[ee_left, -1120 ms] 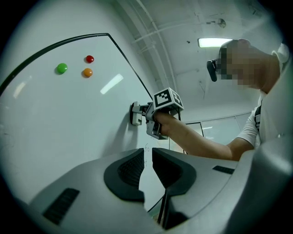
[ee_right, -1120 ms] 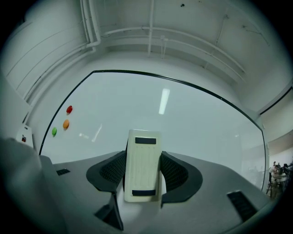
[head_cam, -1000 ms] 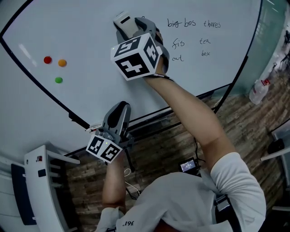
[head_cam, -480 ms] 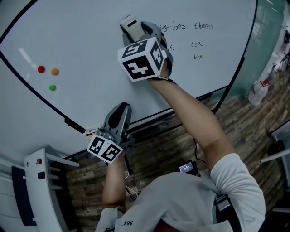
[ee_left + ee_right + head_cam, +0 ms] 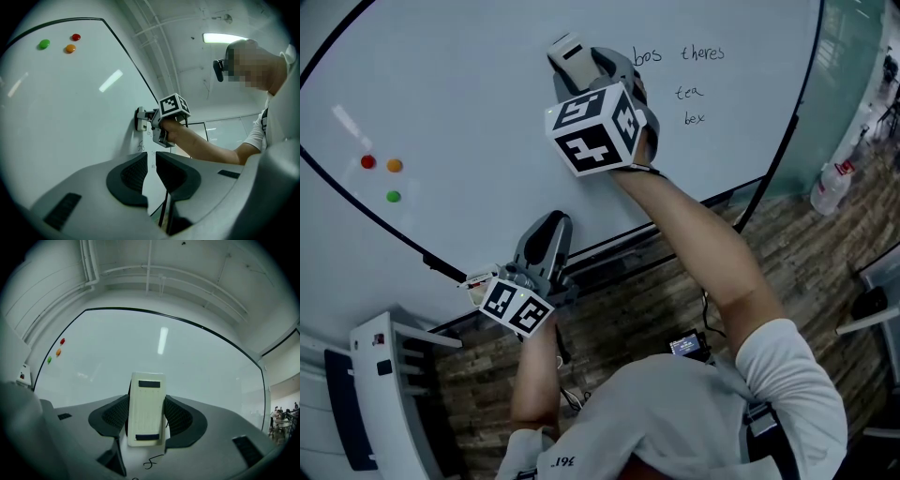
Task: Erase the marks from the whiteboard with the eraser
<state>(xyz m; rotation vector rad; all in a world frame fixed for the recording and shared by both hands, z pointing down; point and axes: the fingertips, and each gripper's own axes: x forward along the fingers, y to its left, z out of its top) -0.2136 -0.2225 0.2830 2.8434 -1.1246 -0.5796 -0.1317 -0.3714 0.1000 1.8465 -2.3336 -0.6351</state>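
- The right gripper, jaws clamped on the eraser, has swept rightwards over the whiteboard; the leftmost word of each line has vanished within the last second;
- right of the eraser remain "bos", "theres", "tea" and "bex"; a stray stroke survives just below the eraser;
- the left gripper, well below the eraser, hangs idle, jaws nearly together on nothing;
- probably a third wiped; further rightward passes look necessary.

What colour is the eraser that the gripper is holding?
Cream white with two dark strips, one near each end. The right gripper view shows the eraser best.
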